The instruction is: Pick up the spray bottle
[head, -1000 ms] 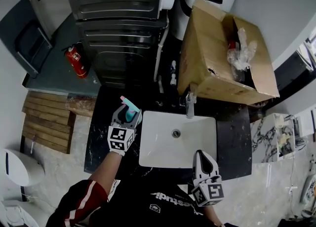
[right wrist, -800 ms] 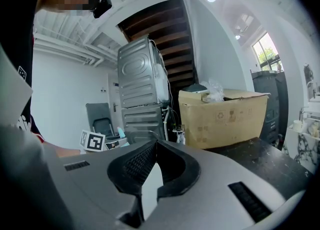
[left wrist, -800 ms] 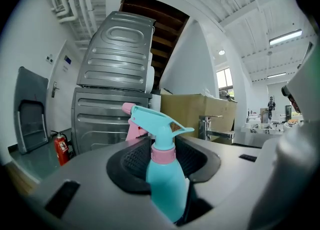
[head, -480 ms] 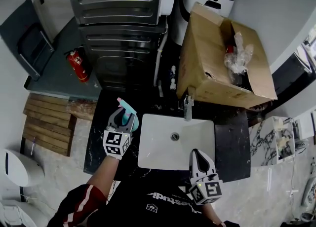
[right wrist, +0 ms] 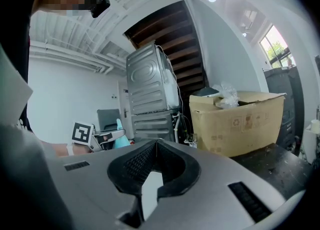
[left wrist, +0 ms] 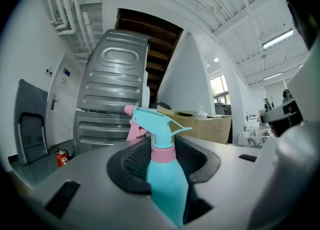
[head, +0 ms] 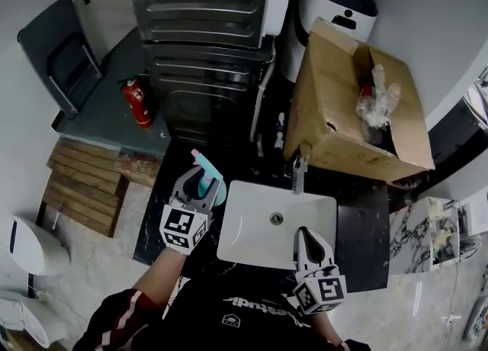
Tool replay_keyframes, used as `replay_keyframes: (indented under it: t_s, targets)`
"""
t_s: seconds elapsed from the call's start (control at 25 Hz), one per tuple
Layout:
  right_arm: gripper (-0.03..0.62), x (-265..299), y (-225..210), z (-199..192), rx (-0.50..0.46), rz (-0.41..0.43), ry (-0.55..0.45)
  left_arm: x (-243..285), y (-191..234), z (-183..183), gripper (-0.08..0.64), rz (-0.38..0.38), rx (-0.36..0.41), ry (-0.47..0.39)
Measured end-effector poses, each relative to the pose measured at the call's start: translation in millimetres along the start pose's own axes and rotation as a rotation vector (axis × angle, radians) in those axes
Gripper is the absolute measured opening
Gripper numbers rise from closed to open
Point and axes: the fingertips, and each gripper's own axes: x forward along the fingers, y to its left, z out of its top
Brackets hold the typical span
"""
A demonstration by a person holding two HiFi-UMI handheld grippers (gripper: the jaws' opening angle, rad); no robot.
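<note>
The spray bottle (head: 204,168) is teal with a pink collar and a pink trigger. It stands upright between the jaws of my left gripper (head: 201,181), above the dark counter left of the sink. Those jaws have just been closing on the bottle's body, and the pads now press on it. In the left gripper view the bottle (left wrist: 165,179) fills the gap between the jaws, its nozzle pointing left. My right gripper (head: 306,236) hangs over the sink's near edge, shut and empty. From the right gripper view, the bottle (right wrist: 120,141) shows small at the left.
A white sink (head: 252,220) with a faucet (head: 298,174) is set in the dark counter (head: 358,235). An open cardboard box (head: 343,113) stands at the back right. A metal appliance (head: 206,6) is behind, with a red fire extinguisher (head: 138,101) on the floor to its left.
My left gripper has risen with the spray bottle in it and now looks larger, closer to the head camera. The right gripper has stayed over the sink's near edge.
</note>
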Motion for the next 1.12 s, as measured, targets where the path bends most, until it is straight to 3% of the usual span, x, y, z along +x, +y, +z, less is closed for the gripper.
replay_keyframes:
  t_s: [0.24,0.48,0.84,1.12]
  targets:
    - [0.038,10.1,3.7,7.8,-0.013,0.037,-0.019,-22.4,-29.6,40.7,0.16,-0.052,0.002,-0.05]
    - [0.038,17.9,6.2,13.7,-0.011,0.053,-0.03,-44.1,-61.2,47.9,0.158,-0.115,-0.041,-0.067]
    - [0.037,25.0,-8.5,11.3,-0.028,-0.033,-0.024,-66.8,-68.6,37.5,0.158,-0.1,-0.022,-0.06]
    - [0.038,25.0,-11.7,11.6,-0.028,-0.044,-0.031,-66.3,-65.0,42.6,0.158,-0.094,-0.032,-0.073]
